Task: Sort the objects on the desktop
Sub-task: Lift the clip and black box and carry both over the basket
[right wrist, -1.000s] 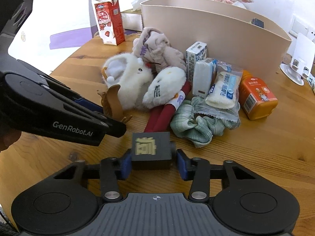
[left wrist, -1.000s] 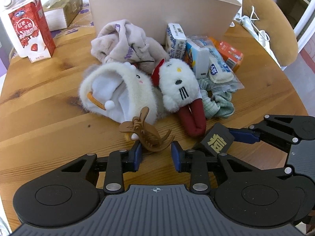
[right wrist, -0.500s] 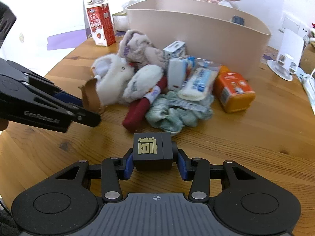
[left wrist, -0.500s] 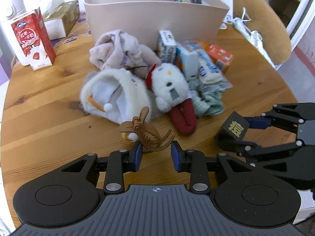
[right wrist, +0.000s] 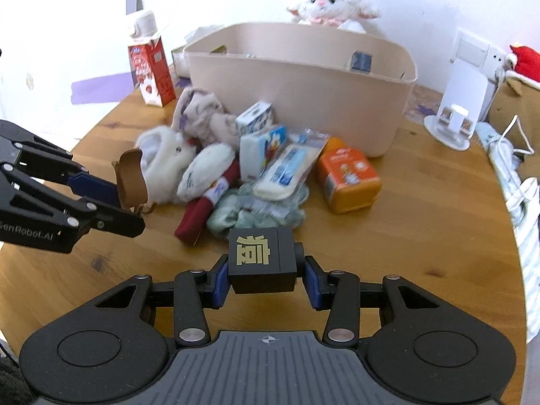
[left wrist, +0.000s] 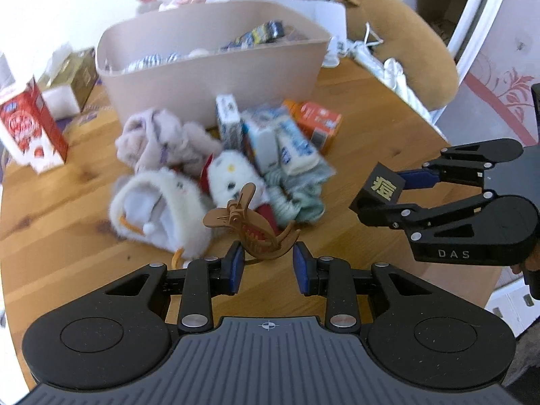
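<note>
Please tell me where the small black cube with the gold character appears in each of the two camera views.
Left wrist view: the small black cube with the gold character is at the right, held by the right gripper.
Right wrist view: the cube is low in the centre, between that gripper's own jaws.
Shared landmark: the beige plastic bin behind the pile.

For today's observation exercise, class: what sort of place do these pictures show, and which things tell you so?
Most likely a room in a home. A round wooden table holds a beige storage bin and a pile of soft toys; a plush lamb sits behind, and a wall socket is nearby.
</note>
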`<state>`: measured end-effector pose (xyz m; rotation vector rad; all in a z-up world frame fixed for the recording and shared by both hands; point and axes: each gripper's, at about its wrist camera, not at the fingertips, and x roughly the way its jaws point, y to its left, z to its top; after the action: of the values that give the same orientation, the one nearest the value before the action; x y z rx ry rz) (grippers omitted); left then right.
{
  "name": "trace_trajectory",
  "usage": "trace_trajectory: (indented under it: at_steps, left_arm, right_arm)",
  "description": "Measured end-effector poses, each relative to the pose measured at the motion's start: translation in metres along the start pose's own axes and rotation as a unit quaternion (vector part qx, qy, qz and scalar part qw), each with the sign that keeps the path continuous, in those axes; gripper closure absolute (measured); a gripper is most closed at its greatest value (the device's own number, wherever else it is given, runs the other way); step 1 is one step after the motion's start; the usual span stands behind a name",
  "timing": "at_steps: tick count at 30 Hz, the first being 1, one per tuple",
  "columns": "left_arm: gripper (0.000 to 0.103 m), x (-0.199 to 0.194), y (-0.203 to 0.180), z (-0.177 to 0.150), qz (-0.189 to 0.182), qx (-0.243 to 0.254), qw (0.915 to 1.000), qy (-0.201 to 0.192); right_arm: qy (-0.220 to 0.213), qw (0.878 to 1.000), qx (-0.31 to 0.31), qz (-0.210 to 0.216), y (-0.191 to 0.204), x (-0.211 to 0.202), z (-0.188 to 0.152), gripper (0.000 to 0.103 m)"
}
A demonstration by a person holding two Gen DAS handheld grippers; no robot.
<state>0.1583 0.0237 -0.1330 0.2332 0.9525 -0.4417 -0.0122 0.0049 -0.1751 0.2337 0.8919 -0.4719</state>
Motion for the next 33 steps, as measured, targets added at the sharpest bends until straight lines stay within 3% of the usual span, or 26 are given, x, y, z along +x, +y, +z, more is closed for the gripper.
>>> trace_trajectory:
  at_steps: [14, 33]
  left_arm:
    - [0.072, -0.022, 0.000, 0.041, 0.001, 0.000, 0.9986, -0.052]
    - [0.071, -0.039, 0.019, 0.115, 0.056, 0.037, 0.9882, -0.138]
  right_arm:
    - [-0.060, 0.998, 0.002, -0.030, -0.033, -0.035, 0.039, 0.060]
    - [-0.132, 0.987, -0.059, -0.067, -0.072, -0.049, 0.106, 0.060]
